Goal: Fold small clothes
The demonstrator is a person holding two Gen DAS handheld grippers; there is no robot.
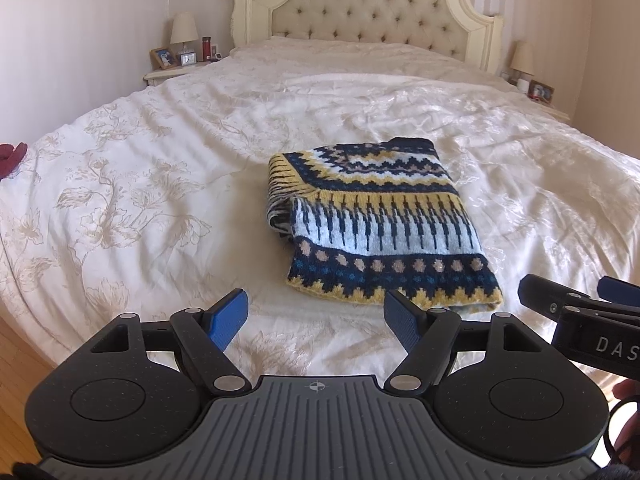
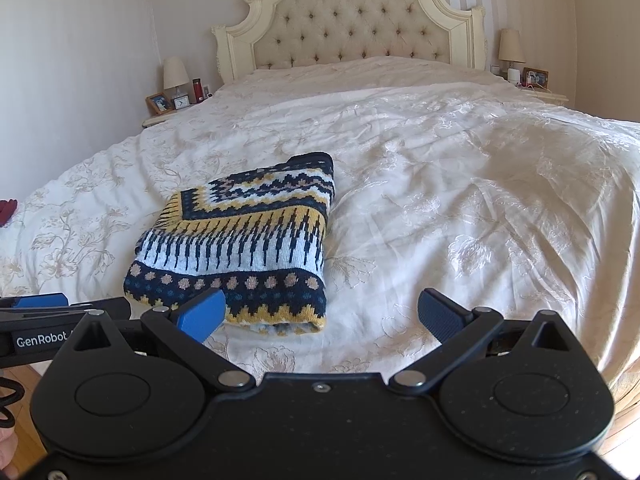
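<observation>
**Grippers idle over folded knit**

Left gripper (image 1: 316,316): hovering at the bed's near edge, jaws spread wide, gripping nothing. Right gripper (image 2: 320,316): hovering just beside it, likewise wide open and empty. Patterned sweater (image 1: 380,224): lying on the cream bedspread (image 1: 140,184) as a compact folded rectangle, just ahead of both tools. Step, by judgement: this fold looking finished; next move calling for setting it aside or reaching for the dark red garment (image 1: 12,156) at the bed's left edge.

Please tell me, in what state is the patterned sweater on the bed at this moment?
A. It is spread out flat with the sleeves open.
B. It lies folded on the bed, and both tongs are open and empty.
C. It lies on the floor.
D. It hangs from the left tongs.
B: the sweater rests as a folded bundle on the bed, apart from the open left tongs and right tongs.
</observation>
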